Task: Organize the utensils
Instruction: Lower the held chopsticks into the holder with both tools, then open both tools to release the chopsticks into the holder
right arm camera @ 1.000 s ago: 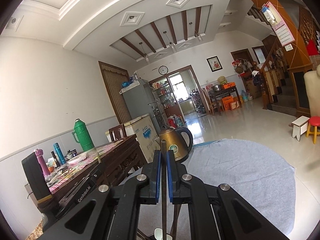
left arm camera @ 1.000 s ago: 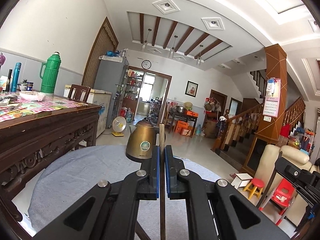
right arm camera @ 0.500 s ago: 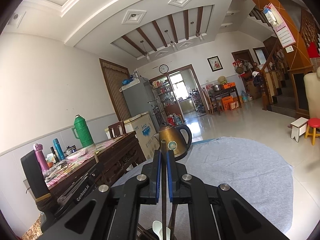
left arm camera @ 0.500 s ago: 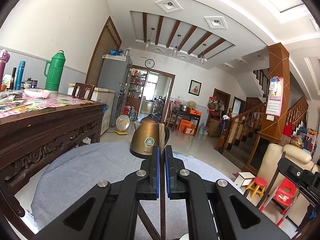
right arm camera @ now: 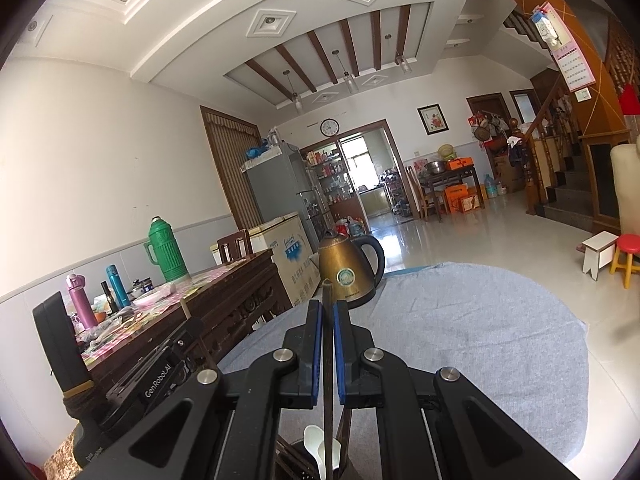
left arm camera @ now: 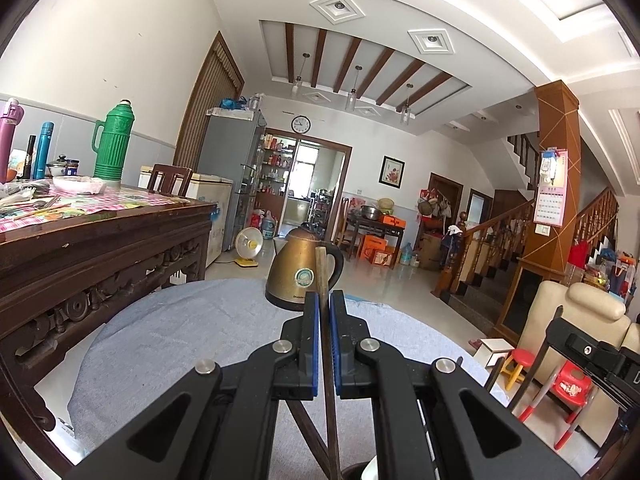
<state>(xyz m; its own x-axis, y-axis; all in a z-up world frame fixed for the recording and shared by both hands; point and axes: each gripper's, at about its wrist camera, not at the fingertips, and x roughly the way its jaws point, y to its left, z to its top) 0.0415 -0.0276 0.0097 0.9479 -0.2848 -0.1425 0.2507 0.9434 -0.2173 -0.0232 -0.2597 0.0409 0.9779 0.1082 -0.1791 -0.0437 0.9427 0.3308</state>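
My left gripper [left arm camera: 324, 298] is shut on a light brown wooden chopstick [left arm camera: 322, 268] that stands upright between its blue pads, above the round table's grey cloth [left arm camera: 192, 332]. Other dark chopsticks [left arm camera: 306, 428] lean below it. My right gripper [right arm camera: 327, 306] is shut on a dark chopstick [right arm camera: 327, 296], also upright. Below it a white spoon [right arm camera: 314, 444] and more sticks stand in a dark holder at the frame's bottom edge. The other gripper's black body [right arm camera: 156, 380] shows at the lower left of the right wrist view.
A brass-coloured electric kettle [left arm camera: 298, 272] stands at the far edge of the grey cloth; it also shows in the right wrist view [right arm camera: 348, 276]. A dark carved wooden table [left arm camera: 92, 240] with a green thermos [left arm camera: 112, 148] is to the left. Stools and a sofa are to the right.
Both grippers have sunk a little with their chopsticks still held. The white spoon and the holder's sticks have come further into view below the right gripper.
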